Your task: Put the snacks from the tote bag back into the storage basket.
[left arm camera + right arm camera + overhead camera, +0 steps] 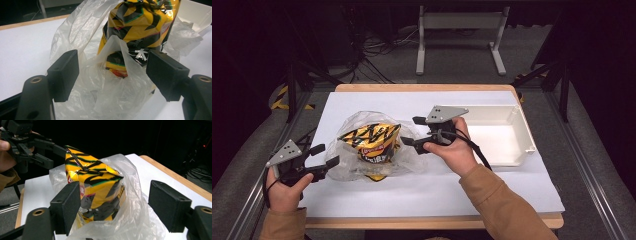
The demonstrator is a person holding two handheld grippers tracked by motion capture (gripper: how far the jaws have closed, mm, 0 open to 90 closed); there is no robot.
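A yellow-and-black striped snack bag point(369, 142) stands inside a crumpled clear plastic bag point(412, 150) in the middle of the white table cover. My left gripper point(326, 155) hovers at the bag's left edge, open. In the left gripper view, loose film of the plastic bag point(82, 25) bulges between the spread jaws point(115, 75) and neither pad presses on it, with the snack bag point(140, 22) behind. My right gripper point(411, 131) is open at the bag's right side. The right gripper view has the snack bag point(95, 185) between its wide jaws point(120, 205), untouched.
A white rectangular tray point(524, 135) lies at the right of the table, just behind my right hand. The wooden table edge point(422, 87) runs along the back. In the right gripper view, the left gripper point(53, 156) is beyond the bag.
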